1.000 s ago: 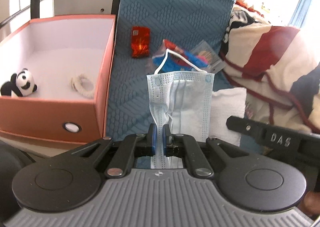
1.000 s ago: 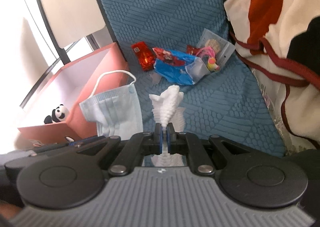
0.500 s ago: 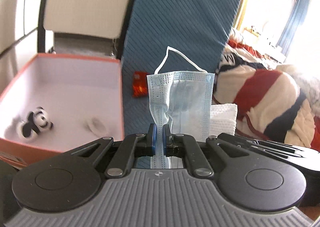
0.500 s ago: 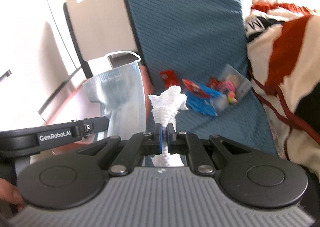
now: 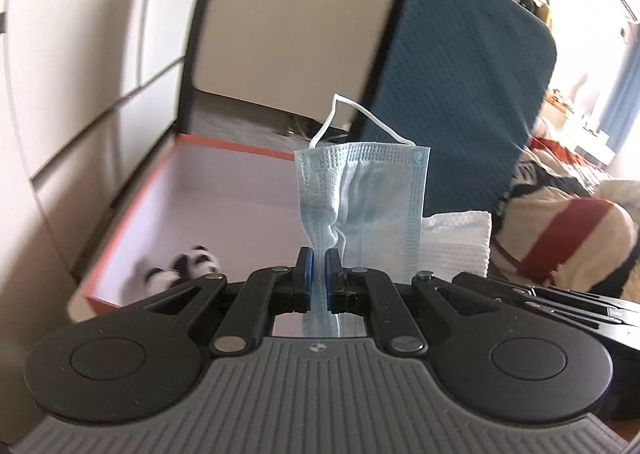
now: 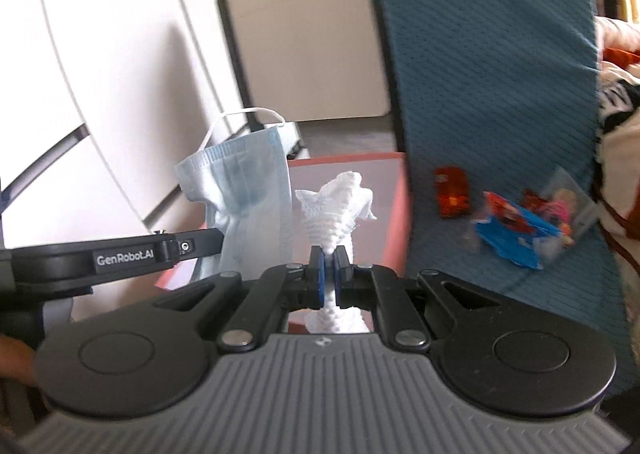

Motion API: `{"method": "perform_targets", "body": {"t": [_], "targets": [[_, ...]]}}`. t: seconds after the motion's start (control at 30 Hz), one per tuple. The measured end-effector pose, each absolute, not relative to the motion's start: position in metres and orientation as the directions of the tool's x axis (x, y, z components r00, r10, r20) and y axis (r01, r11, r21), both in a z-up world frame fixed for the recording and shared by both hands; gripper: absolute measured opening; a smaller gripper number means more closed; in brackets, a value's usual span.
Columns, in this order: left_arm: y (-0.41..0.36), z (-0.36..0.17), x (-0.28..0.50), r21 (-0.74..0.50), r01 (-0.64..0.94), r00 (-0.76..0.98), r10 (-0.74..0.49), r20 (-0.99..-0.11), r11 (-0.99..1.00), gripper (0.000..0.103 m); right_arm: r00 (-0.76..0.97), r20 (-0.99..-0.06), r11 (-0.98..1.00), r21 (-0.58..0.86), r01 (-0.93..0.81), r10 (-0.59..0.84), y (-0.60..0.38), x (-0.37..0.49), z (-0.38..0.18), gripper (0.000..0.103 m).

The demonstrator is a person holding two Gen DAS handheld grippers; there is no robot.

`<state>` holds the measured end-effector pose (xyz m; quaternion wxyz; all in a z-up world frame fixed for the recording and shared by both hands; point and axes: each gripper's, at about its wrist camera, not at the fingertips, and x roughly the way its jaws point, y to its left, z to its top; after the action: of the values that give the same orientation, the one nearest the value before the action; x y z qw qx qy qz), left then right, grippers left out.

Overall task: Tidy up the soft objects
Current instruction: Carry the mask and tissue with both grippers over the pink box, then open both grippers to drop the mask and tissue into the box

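Two soft things are aloft in a carry step: the left gripper [image 5: 316,268] is pinched tight on a blue face mask [image 5: 360,210], the right gripper [image 6: 328,272] is clamped on a white crumpled tissue [image 6: 336,210]. Both hang above the near edge of the orange box [image 5: 132,210], where a panda toy [image 5: 184,270] lies. Next, I judge, each should move over the box interior and let go.

The left tool [image 5: 319,268] is pinching a blue face mask [image 5: 362,210] between its nearly closed blue pads. The right tool [image 6: 329,268] is gripping a bunched white cloth [image 6: 336,210] the same way, just beside the left tool.
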<state>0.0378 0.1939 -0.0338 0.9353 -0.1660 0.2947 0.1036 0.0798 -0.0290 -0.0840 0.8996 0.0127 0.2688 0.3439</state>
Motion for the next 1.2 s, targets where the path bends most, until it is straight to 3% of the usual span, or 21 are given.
{"method": "perform_targets", "body": {"t": [0.37, 0.9, 1.2], "targets": [[0.256, -0.049, 0.053, -0.262, -0.358, 0.769, 0.124, -0.627, 0.896, 0.008, 0.572, -0.522, 0.742, 0.196, -0.641, 0.632, 0.030, 0.095, -0.092, 0.009], [0.339, -0.144, 0.152, -0.254, -0.406, 0.602, 0.048, -0.797, 0.878, 0.008, 0.506, -0.684, 0.786, 0.163, -0.596, 0.525, 0.100, 0.176, -0.154, 0.009], [0.351, -0.177, 0.169, -0.246, -0.416, 0.551, 0.028, -0.834, 0.875, 0.008, 0.483, -0.720, 0.794, 0.154, -0.588, 0.498, 0.120, 0.203, -0.178, 0.009]]}}
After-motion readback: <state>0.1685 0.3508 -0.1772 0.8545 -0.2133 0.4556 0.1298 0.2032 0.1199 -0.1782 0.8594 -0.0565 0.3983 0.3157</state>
